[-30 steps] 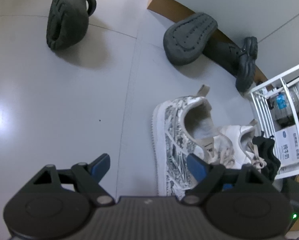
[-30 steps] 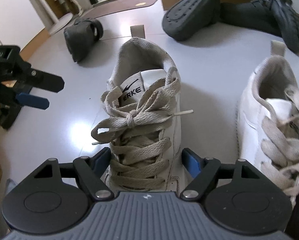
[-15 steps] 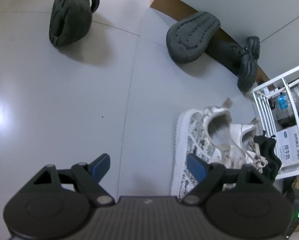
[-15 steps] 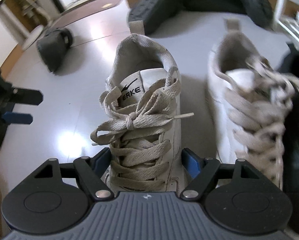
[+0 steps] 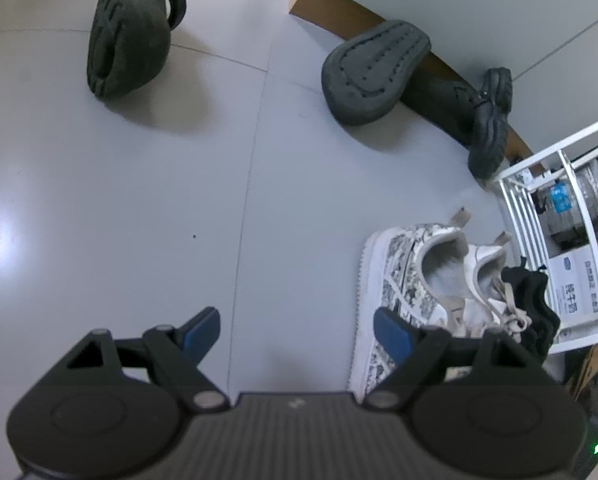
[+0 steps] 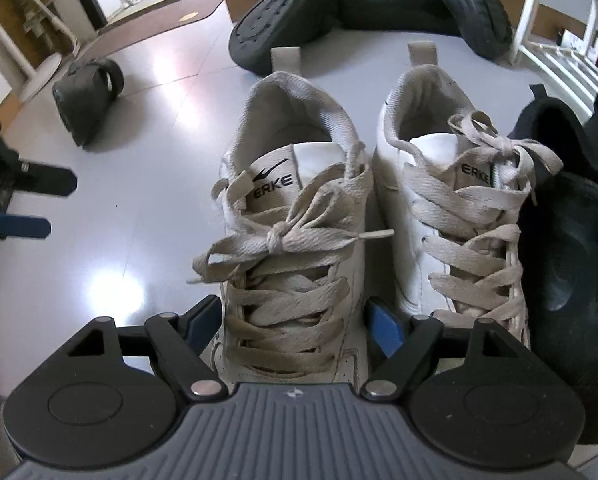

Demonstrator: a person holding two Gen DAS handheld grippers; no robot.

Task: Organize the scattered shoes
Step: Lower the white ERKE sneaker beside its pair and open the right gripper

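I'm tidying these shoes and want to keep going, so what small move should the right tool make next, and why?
Probably lift the right tool straight up and clear of the white sneaker. Its jaws have just been opening with that sneaker between them, and the sneaker stands on the floor close beside its mate, both pointing the same way, so this pair looks placed.

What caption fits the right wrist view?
Right gripper straddles a white sneaker, set beside its mate on the floor.
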